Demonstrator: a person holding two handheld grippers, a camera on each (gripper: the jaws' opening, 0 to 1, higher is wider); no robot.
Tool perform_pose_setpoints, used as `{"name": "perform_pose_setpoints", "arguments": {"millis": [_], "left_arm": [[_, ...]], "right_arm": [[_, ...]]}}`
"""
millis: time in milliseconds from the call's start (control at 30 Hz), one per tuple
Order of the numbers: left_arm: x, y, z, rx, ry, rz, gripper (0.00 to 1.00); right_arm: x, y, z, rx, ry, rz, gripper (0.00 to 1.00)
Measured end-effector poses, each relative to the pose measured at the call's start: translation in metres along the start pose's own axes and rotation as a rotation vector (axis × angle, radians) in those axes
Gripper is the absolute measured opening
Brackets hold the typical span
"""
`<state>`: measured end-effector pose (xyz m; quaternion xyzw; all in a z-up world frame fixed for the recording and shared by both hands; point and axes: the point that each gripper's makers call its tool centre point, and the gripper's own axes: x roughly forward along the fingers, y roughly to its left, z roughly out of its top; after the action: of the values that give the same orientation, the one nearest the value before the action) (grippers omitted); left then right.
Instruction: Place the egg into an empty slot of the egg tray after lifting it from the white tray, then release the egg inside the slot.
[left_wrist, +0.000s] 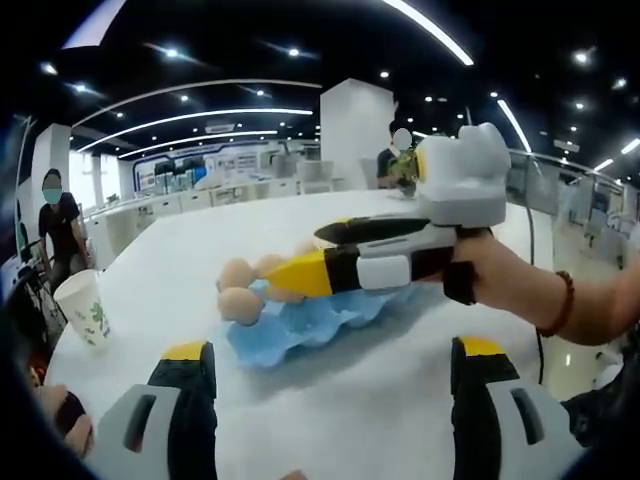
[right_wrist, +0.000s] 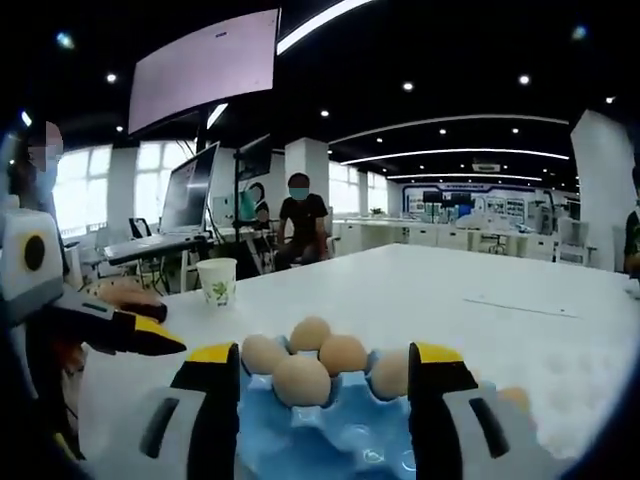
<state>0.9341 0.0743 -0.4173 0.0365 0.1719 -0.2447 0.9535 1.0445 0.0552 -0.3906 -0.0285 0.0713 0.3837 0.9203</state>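
In the left gripper view, the left gripper rises from the bottom with its yellow-tipped jaws spread wide and nothing between them. Beyond them on the white table lies the blue egg tray with eggs at its left end. The right gripper, held by a hand, reaches in from the right with its tips low over the tray among the eggs; whether it grips one cannot be told here. A paper cup stands at the left.

In the right gripper view, the right gripper's jaws stand apart, straddling the tray, an egg between them untouched.
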Motion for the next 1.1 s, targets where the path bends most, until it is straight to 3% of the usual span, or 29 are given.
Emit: {"name": "perform_pose_setpoints", "arguments": {"millis": [467,1100], "left_arm": [[0.002,-0.003,0.004,-0.006,-0.013,-0.008,1.0],[0.005,-0.006,0.004,-0.009,-0.004,-0.008,1.0]], "right_arm": [[-0.02,-0.008,0.0,-0.026,0.012,-0.006,0.9],[-0.057,-0.039,0.011,-0.044,-0.006,-0.074,0.91]]}}
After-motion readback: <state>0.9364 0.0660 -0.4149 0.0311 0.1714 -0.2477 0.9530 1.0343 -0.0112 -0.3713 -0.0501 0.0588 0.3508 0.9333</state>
